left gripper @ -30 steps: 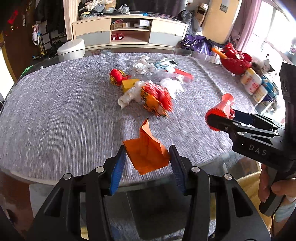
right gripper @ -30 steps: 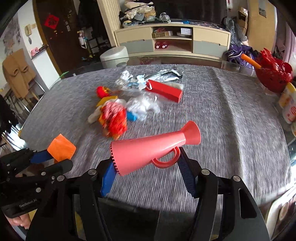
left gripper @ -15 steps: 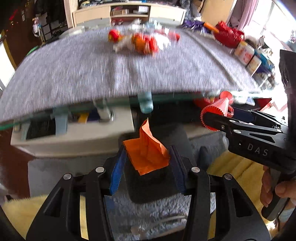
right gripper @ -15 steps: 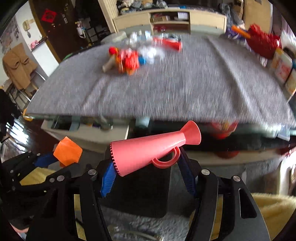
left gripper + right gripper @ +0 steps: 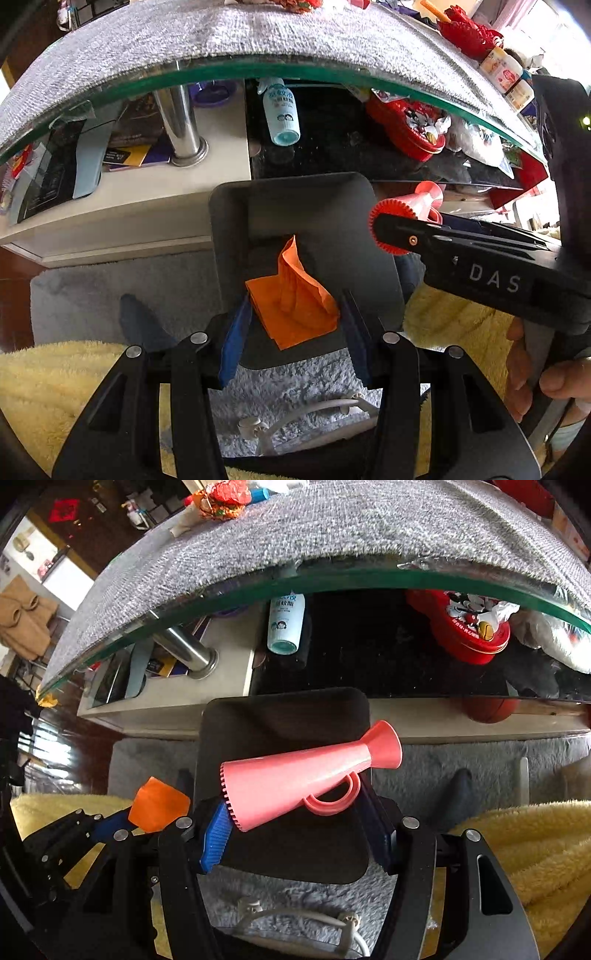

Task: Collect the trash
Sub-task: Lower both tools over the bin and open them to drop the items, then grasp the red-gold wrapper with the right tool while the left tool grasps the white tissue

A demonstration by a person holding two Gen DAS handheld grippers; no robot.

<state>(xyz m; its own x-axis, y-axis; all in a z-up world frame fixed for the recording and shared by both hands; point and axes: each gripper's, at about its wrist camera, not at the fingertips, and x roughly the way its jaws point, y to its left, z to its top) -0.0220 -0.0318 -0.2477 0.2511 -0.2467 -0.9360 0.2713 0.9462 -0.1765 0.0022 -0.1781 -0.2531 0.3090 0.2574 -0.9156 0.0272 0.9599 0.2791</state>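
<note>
Over the dark bin (image 5: 236, 206) in the left wrist view, the left gripper (image 5: 293, 325) clamps crumpled orange paper (image 5: 291, 306); letting go only while centred over the opening should drop it cleanly. In the right wrist view, the right gripper (image 5: 295, 812) grips a pink toy horn (image 5: 295, 779) above the same bin, which stands on grey carpet (image 5: 461, 757) below the glass-edged table (image 5: 332, 528), more trash lying on top.

A grey woven cloth (image 5: 258, 33) covers the glass-topped surface (image 5: 369, 579). On the shelf beneath lie a white bottle with a teal cap (image 5: 282, 110) and a round red cartoon tin (image 5: 469, 631), beside a chrome leg (image 5: 183, 122). Yellow fleece (image 5: 535, 834) flanks a grey shaggy rug (image 5: 92, 280).
</note>
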